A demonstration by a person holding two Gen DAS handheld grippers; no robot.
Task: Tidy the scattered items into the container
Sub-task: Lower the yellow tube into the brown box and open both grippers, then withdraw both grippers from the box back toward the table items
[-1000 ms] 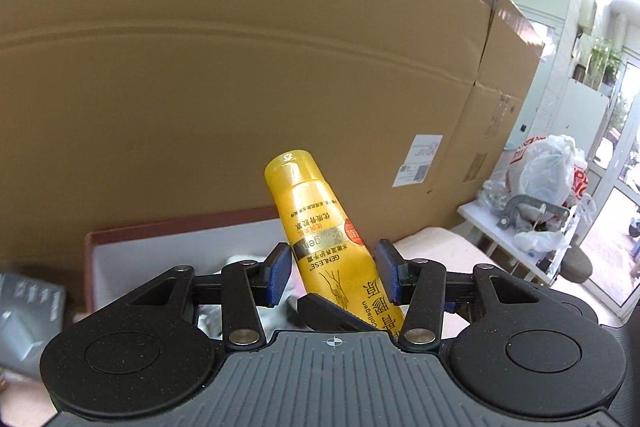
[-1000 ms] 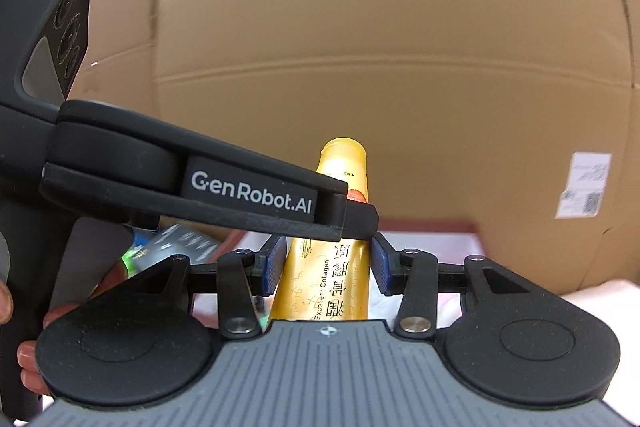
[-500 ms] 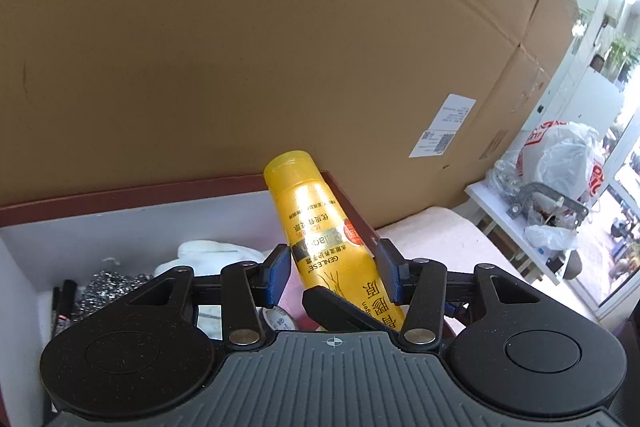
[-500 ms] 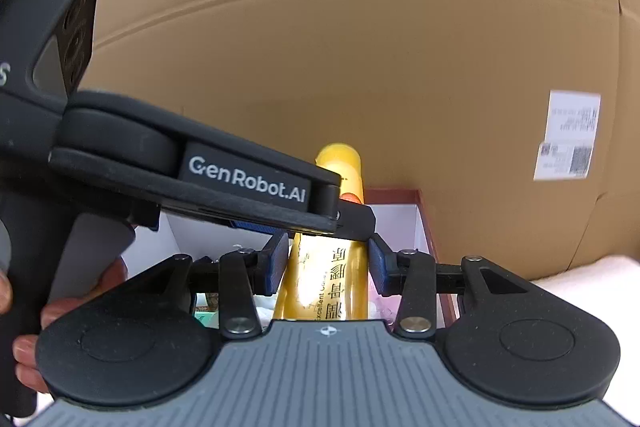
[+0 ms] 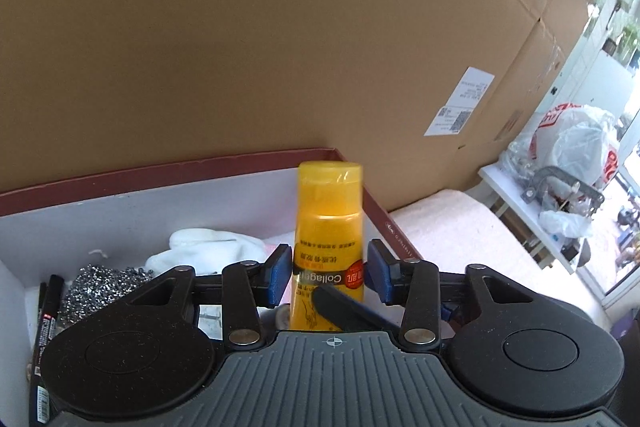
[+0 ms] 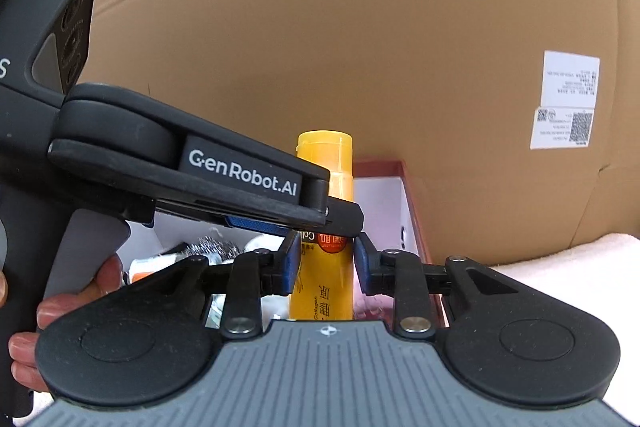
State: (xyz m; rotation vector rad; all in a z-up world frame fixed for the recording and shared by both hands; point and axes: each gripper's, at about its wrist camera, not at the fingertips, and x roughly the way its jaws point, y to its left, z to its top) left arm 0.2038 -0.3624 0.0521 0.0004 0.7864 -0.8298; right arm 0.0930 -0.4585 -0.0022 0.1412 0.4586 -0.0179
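Observation:
A yellow collagen tube (image 5: 329,227) stands upright over the right end of the red-rimmed white box (image 5: 160,171). In the left wrist view my left gripper (image 5: 327,277) has its blue pads just off the tube's sides, with small gaps. In the right wrist view my right gripper (image 6: 326,261) is shut on the same tube (image 6: 326,275), and the left gripper's finger (image 6: 240,179) crosses in front of it. The box (image 6: 404,195) holds a white cloth (image 5: 208,245), a steel scourer (image 5: 100,283) and black markers (image 5: 46,311).
A big cardboard box (image 5: 280,27) stands right behind the container. A pinkish towel surface (image 5: 452,227) lies to the right. Further right is a white table with plastic bags (image 5: 576,147). A hand (image 6: 24,327) holds the left gripper's handle.
Both grippers moved over the box with the tube, which went from tilted to upright. The left pads now stand slightly wider, off the tube.

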